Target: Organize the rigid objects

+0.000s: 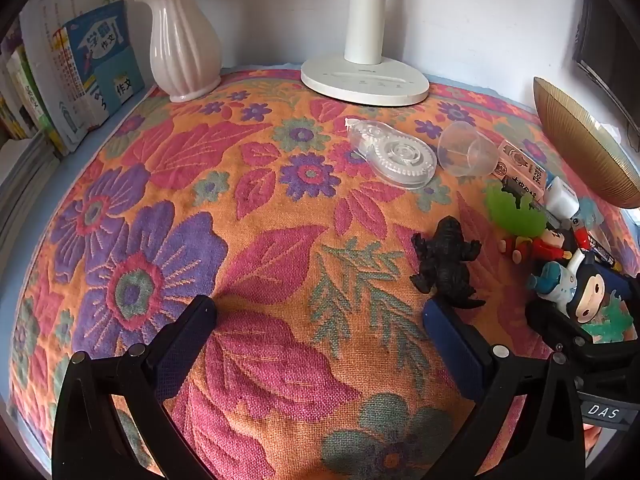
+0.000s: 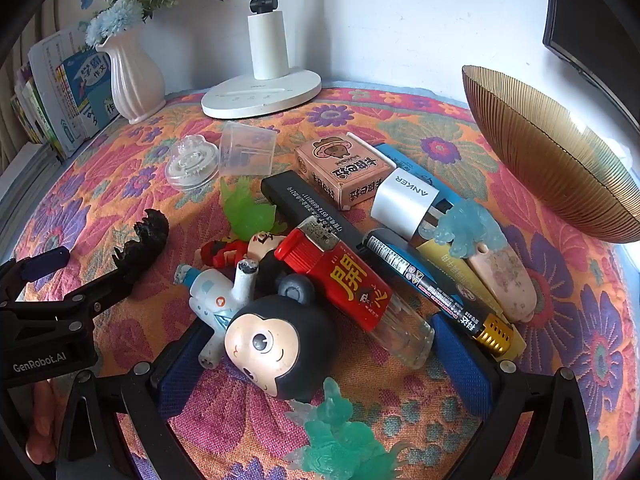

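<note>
My left gripper (image 1: 320,320) is open over bare flowered cloth, nothing between its fingers. A black dinosaur figure (image 1: 446,264) stands just past its right fingertip. My right gripper (image 2: 320,324) is open too. The big-headed doll (image 2: 276,344) lies between its pads, apart from both. Behind the doll is a pile: a red lighter (image 2: 348,280), a black marker (image 2: 432,280), a white charger (image 2: 404,200), a pink box (image 2: 344,168), a pale blue figure (image 2: 468,228) and a green one (image 2: 248,208). A teal figure (image 2: 340,440) lies nearest the camera.
A gold ribbed bowl (image 2: 552,160) stands tilted at the right. A clear cup (image 1: 466,148) and a clear tape dispenser (image 1: 394,154) lie mid-table. A white lamp base (image 1: 364,80), a pink vase (image 1: 184,44) and books (image 1: 80,72) line the back and left.
</note>
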